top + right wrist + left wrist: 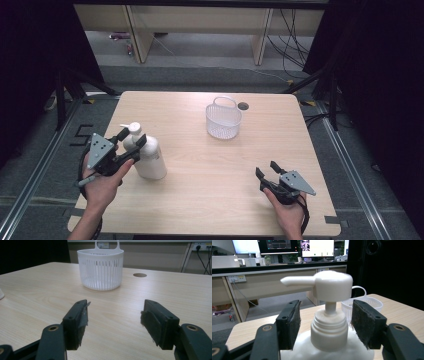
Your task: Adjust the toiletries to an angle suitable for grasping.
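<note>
Pump bottle (148, 152) stands near the table's (210, 200) left edge, its neck between the left gripper's (131, 140) parted, untouching jaws.

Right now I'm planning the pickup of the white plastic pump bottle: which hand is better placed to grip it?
Left. The left gripper already has its jaws either side of the white plastic pump bottle's neck, not yet pressing. The right gripper sits open, far across the table.
</note>
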The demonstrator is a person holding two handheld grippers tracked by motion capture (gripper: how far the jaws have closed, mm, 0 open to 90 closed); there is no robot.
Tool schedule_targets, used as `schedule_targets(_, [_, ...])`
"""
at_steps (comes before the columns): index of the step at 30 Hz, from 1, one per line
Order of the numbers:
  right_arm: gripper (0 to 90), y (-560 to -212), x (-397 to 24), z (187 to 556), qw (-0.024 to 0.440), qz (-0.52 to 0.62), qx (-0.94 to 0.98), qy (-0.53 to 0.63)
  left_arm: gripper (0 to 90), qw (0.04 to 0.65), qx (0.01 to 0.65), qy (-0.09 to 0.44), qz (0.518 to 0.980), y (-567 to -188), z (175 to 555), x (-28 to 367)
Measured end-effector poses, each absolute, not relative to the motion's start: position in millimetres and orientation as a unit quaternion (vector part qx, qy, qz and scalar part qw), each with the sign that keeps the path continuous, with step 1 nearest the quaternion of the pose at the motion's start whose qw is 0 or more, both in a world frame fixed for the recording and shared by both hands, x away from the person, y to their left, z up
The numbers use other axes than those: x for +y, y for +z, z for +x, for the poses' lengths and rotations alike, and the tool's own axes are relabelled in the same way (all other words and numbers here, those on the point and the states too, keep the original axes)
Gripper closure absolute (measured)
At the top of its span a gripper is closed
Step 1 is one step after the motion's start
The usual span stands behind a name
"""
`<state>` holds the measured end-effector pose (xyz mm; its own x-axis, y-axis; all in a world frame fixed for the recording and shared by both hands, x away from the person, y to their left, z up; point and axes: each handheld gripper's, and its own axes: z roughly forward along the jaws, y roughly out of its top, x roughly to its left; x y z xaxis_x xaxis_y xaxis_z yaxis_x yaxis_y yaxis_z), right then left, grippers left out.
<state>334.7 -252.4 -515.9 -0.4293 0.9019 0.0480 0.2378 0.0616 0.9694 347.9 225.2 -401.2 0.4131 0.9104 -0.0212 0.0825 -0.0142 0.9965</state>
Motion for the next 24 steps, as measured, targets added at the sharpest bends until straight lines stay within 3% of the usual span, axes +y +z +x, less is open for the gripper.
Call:
schedule_targets(14, [37.3, -515.5, -253.0, 335.2, 0.309, 0.434, 0.660, 0.529, 49.9, 0.568, 0.397, 0.375, 0.615, -400.5, 353.9, 218.6])
schedule_targets(24, [36.5, -515.5, -253.6, 335.8, 0.315, 0.433, 0.659, 0.528, 51.8, 0.574, 0.391, 0.385, 0.608, -395.8, 351.8, 215.9])
